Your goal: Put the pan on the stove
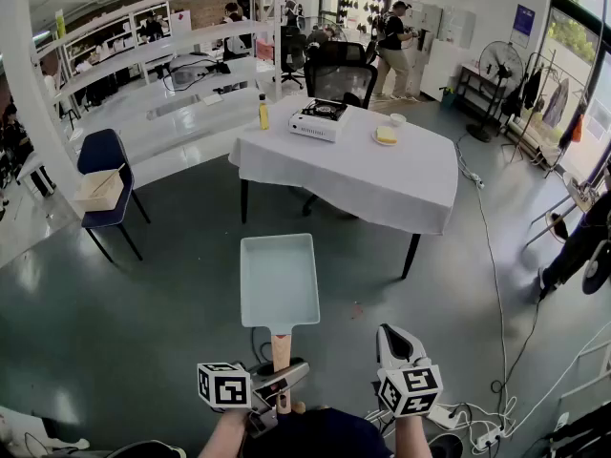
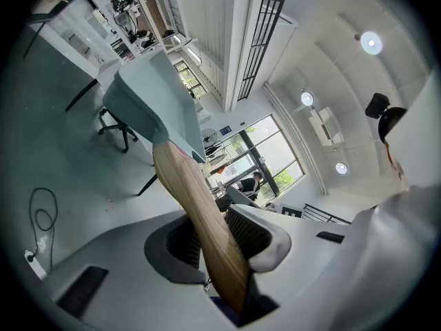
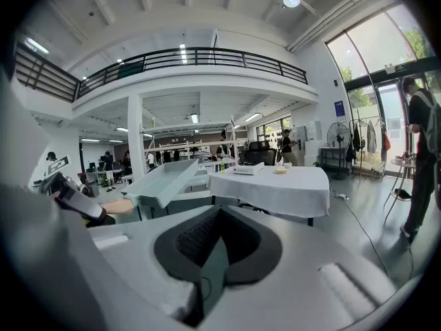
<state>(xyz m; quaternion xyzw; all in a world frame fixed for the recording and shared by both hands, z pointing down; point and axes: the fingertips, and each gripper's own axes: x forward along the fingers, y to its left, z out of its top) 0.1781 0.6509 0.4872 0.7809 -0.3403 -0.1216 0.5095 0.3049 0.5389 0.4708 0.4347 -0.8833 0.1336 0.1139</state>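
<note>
Gripping pan [image 1: 279, 280] by wooden handle [image 2: 200, 219] in left gripper [image 1: 283, 378] — well apart from stove [image 1: 320, 118]; right gripper [image 1: 391, 334] clenched on nothing.

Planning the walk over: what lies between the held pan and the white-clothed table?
Just open grey floor; the head view shows nothing standing between the pan and the table.

Grey tools [image 1: 286, 375] [image 1: 393, 340], marker cubes [image 1: 224, 386], perhaps dark shirt [image 1: 320, 435]
</note>
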